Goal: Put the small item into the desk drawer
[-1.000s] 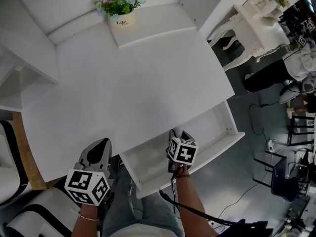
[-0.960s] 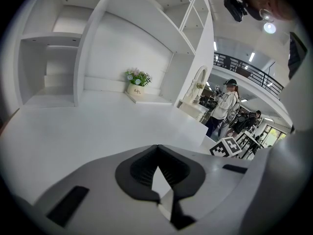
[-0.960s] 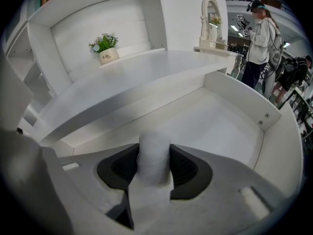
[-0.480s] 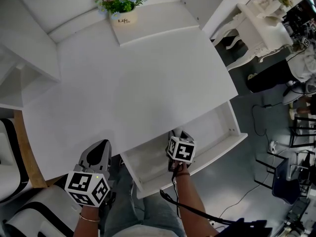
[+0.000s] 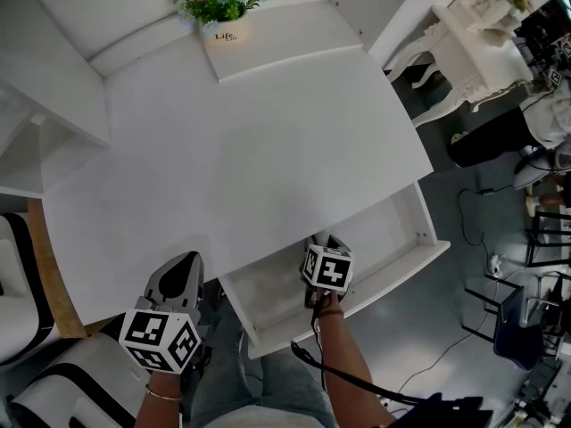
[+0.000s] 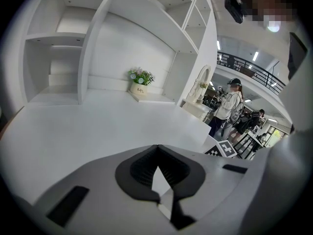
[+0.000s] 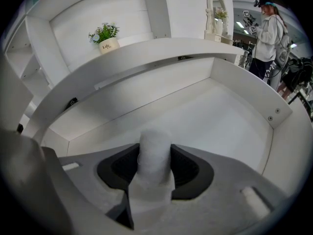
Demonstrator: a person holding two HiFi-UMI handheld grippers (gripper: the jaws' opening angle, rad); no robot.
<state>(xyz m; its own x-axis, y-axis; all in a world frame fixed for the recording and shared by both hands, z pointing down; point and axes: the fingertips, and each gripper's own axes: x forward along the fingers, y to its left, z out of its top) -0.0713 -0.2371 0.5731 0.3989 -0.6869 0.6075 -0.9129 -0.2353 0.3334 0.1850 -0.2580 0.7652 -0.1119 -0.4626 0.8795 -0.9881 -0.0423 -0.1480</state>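
The white desk (image 5: 259,159) has its drawer (image 5: 393,239) pulled out at the front right. My right gripper (image 5: 319,242) hangs over the drawer's middle, shut on a small white cylindrical item (image 7: 154,140). In the right gripper view that item stands upright between the dark pads (image 7: 188,168) of the right gripper (image 7: 155,150), above the bare drawer floor (image 7: 215,116). My left gripper (image 5: 181,264) sits at the desk's front edge to the left of the drawer. Seen from its own camera, the left gripper (image 6: 157,151) is shut with nothing in it.
A small flower pot (image 5: 219,12) stands at the back of the desk under the shelf unit (image 6: 98,28). A white ornate side table (image 5: 464,34) and cables lie to the right. A person (image 6: 229,106) stands beyond the desk's right end. A white and black chair (image 5: 18,275) is at the left.
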